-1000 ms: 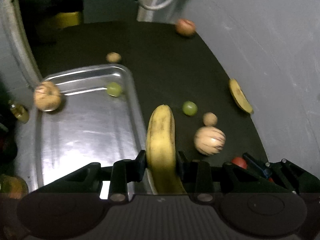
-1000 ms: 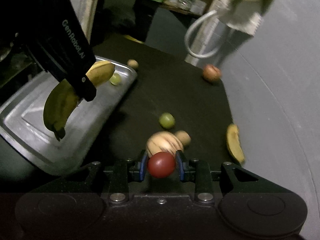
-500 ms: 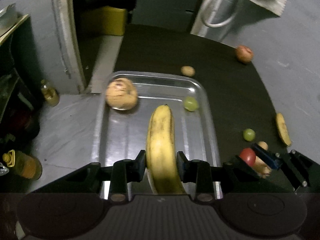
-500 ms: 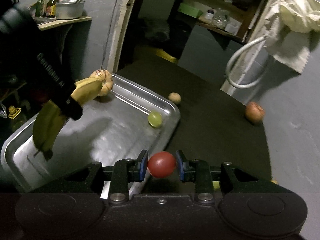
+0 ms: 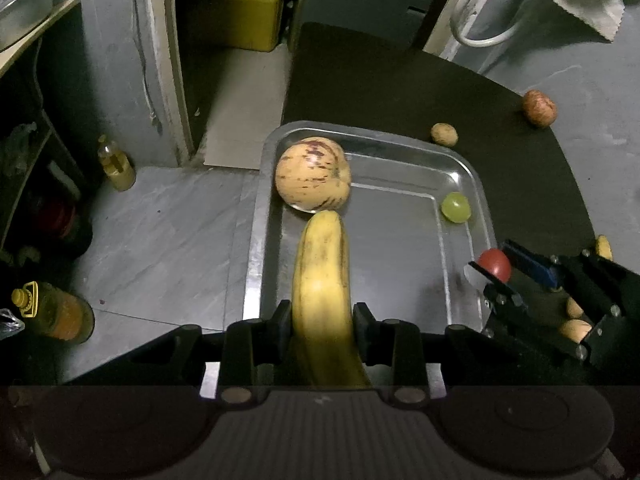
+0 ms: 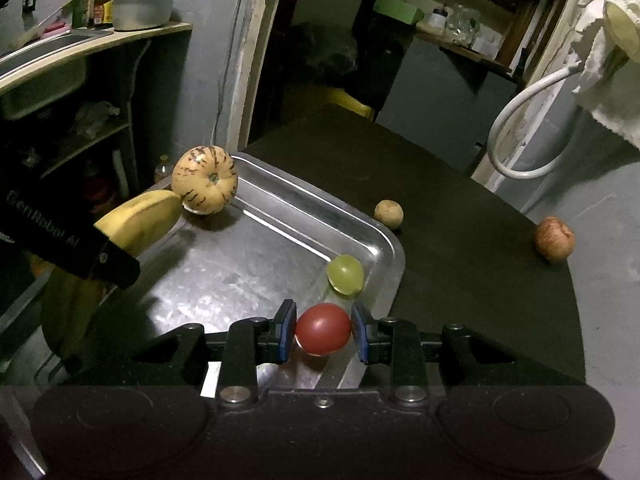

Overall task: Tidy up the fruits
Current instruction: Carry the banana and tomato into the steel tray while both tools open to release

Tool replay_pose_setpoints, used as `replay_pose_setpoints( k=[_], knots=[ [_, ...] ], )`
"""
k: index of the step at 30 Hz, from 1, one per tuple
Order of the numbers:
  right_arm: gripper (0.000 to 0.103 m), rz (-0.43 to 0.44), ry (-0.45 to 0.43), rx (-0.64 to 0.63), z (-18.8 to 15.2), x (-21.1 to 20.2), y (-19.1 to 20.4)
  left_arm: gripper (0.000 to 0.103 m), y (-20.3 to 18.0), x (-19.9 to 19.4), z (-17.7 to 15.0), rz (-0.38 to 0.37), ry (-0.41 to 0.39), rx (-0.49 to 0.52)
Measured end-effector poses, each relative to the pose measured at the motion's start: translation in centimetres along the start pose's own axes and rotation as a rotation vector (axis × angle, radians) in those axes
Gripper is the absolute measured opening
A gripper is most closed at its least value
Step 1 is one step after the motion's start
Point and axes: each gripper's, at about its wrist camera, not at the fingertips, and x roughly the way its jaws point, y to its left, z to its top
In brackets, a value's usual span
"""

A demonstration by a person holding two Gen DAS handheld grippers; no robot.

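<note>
Bench (image 5: 520,152): dark top, carries steel tray (image 5: 256,264).
Tray holds striped melon (image 5: 312,176) at far left corner, green grape (image 5: 455,207) by right wall.
Left hand-held gripper (image 5: 322,320) clamped on banana (image 5: 320,280), over tray; banana tip just beside melon.
Right hand-held gripper (image 6: 323,330) clamped on tomato (image 6: 323,329), over tray's near right corner, close to grape.
Outside tray on bench: reddish fruit (image 6: 555,239) at far right edge, small brown fruit (image 6: 388,213) just beyond tray rim.
</note>
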Motion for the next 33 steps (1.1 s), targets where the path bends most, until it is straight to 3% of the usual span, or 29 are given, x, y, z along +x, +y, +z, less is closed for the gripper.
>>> replay_pose_setpoints(
  k=[21,33],
  knots=[
    [0.034,0.008,0.036,0.032,-0.5,1.0,-0.2,0.036,0.7,1.5,0.4,-0.007,0.039,0.008],
    [0.056,0.011,0.014,0.043,-1.7,-1.2,-0.1,0.037,1.2,0.3,0.2,-0.011,0.011,-0.02]
  ],
)
